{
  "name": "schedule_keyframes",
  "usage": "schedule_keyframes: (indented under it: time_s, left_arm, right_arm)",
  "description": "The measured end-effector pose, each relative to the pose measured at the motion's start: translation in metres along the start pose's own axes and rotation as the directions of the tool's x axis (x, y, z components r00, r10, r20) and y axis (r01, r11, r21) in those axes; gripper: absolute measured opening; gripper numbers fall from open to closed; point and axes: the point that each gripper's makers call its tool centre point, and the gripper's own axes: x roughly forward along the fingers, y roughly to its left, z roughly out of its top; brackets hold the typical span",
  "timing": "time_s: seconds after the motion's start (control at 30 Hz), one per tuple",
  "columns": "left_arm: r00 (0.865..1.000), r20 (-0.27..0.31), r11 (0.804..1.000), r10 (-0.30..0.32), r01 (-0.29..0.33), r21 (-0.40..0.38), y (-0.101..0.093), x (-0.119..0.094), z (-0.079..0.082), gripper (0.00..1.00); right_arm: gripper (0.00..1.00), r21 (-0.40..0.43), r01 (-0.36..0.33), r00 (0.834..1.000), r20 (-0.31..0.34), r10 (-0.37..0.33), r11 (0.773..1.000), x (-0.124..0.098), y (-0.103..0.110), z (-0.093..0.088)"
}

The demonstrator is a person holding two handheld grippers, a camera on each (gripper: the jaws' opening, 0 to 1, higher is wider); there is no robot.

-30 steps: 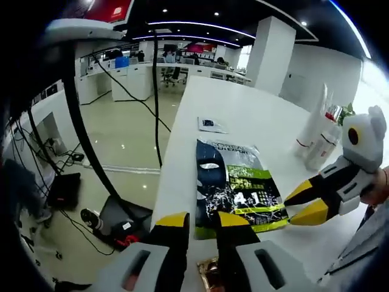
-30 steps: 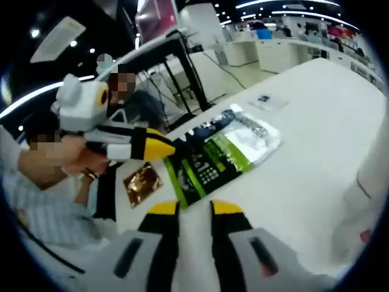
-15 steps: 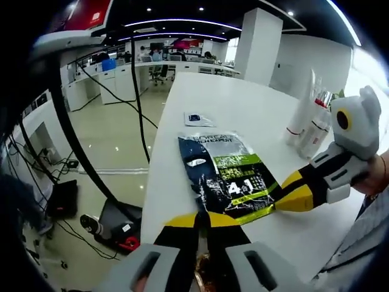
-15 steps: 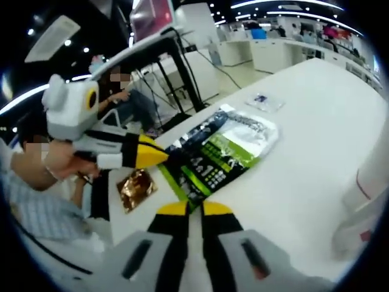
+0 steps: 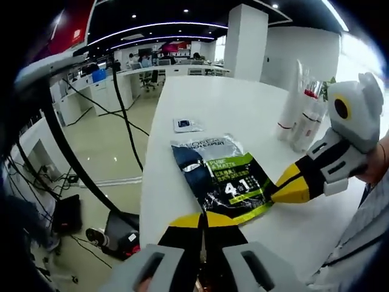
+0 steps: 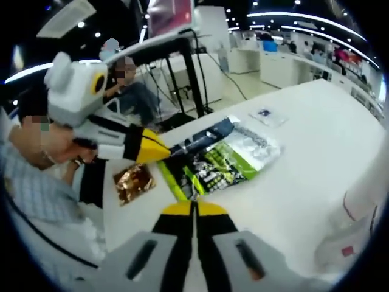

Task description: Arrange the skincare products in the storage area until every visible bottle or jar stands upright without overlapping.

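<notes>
Glossy plastic pouch (image 5: 226,182); smooth white table (image 5: 231,109).

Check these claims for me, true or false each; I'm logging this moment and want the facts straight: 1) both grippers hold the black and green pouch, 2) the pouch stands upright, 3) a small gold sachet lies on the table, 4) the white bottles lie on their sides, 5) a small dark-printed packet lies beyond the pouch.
1) True. The left gripper and the right gripper are each shut on an edge of the black and green pouch.
2) False. It lies mostly flat on the white table, one edge lifted.
3) True. The gold sachet lies near the table edge.
4) False. The white bottles stand upright.
5) True. The small packet lies farther along the table.
</notes>
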Motion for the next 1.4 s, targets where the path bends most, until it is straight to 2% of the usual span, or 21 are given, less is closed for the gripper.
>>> schedule_keyframes:
  time_s: [0.17,0.27,0.43,0.6,0.8,1.07,1.4]
  left_arm:
    - [1.0,0.013,1.0,-0.011,0.011,0.019,-0.003,-0.004,0.006,0.0]
    - [0.999,0.049,1.0,-0.018,0.017,0.013,-0.005,-0.009,0.015,0.0]
    - [0.995,0.083,0.999,-0.047,0.047,0.007,-0.014,-0.016,0.029,0.0]
    - [0.994,0.091,0.997,-0.068,0.065,0.033,-0.022,-0.013,0.036,0.0]
    - [0.988,0.119,0.994,-0.102,0.097,0.051,-0.036,-0.011,0.051,0.0]
    - [0.979,0.137,0.987,-0.153,0.143,0.079,-0.052,-0.006,0.064,0.0]
    - [0.97,0.119,0.975,-0.21,0.198,0.103,-0.075,0.006,0.071,0.0]
  right_arm:
    - [0.0,-0.01,0.006,1.0,0.029,-0.006,1.0,-0.008,-0.001,0.005]
    - [0.0,-0.029,0.018,0.998,0.068,-0.016,0.999,-0.017,-0.003,0.013]
    - [0.0,-0.024,0.032,0.995,0.096,-0.03,0.999,-0.029,-0.009,0.018]
    - [0.0,-0.005,0.053,0.993,0.109,-0.052,0.999,-0.039,-0.017,0.019]
    - [0.0,-0.012,0.095,0.986,0.138,-0.092,0.995,-0.053,-0.027,0.022]
    - [0.0,0.011,0.161,0.971,0.175,-0.16,0.987,-0.071,-0.04,0.021]
    - [0.0,0.028,0.236,0.952,0.197,-0.236,0.971,-0.088,-0.055,0.013]
